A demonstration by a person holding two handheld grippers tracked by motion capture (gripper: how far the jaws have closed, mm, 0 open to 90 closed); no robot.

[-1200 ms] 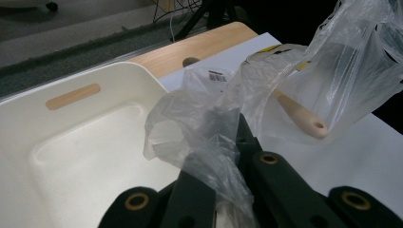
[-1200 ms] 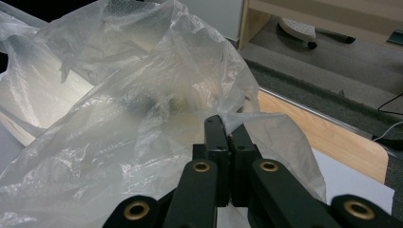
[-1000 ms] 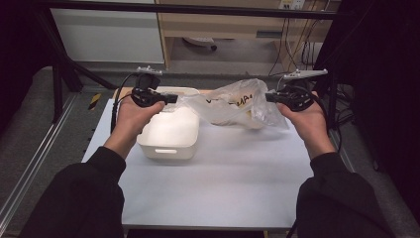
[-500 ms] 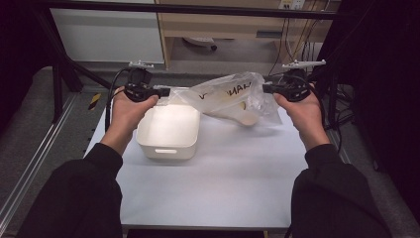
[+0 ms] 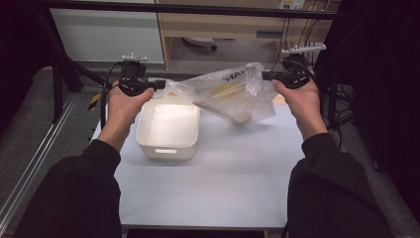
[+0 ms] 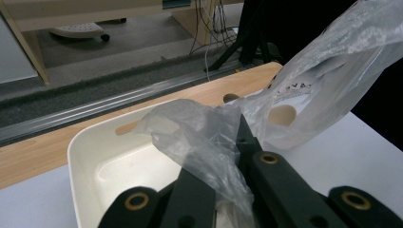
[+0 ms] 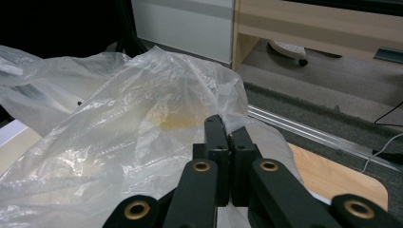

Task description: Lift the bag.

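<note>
- The left tongs (image 5: 159, 84) are pinching one end of a clear plastic bag (image 5: 233, 94). In the left gripper view the crumpled plastic is squeezed between the black jaws.
- The right tongs (image 5: 266, 75) are pinching the other end of the bag. In the right gripper view the jaws are pressed together with just a thin bit of plastic caught at the tips.
- The bag hangs in the air between the two tongs, off the table (image 5: 223, 173). The right tongs' end is higher, so the bag slopes down toward the left tongs.
- Inside the bag there are pale, light brown things that sag into the low middle part. I cannot tell what they are — the plastic is too crinkly.
- Some black letters are printed on the bag, too blurry to read.
- A white tub (image 5: 168, 130) sits on the table right under the left tongs. It is open on top, and the left end of the bag hangs over its far edge.
- A wooden board (image 6: 43, 147) lies on the table past the tub, on the far side of the left tongs.
- Beyond both tongs there is a grey floor with a metal rail, a white cabinet and a wooden shelf — well apart from the bag.
- Nothing stands between the two tongs except the bag itself.
</note>
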